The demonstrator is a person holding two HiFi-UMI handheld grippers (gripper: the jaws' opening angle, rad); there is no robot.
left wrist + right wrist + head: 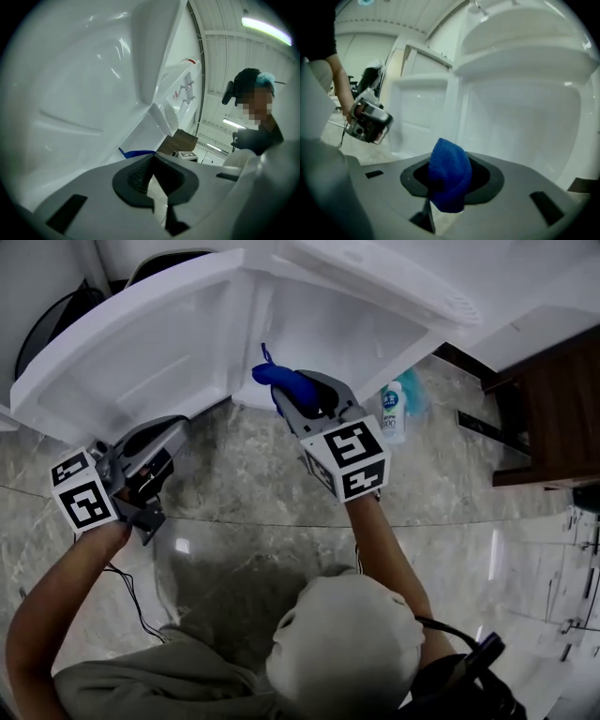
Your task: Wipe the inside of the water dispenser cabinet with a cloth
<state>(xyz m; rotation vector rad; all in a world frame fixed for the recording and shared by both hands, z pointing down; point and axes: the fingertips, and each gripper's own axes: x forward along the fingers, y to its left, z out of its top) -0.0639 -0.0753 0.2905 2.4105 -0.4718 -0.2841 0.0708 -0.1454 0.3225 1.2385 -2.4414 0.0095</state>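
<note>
The blue cloth (pixel 449 180) is pinched tight in the jaws of the right gripper (pixel 302 395), at the open front of the white cabinet (pixel 375 329). The left gripper (pixel 161 439) has its jaws together, holding nothing, near the open door (pixel 141 352).

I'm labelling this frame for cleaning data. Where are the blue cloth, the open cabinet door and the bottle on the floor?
blue cloth (pixel 449 176), right gripper view, middle of its bunched fold.
cabinet door (pixel 141 348), head view, its inner face.
bottle (pixel 393 414), head view, its label.

White bottle (pixel 393 414) upright on marble floor (pixel 234 521), dark wooden furniture (pixel 553 409) at right
</note>
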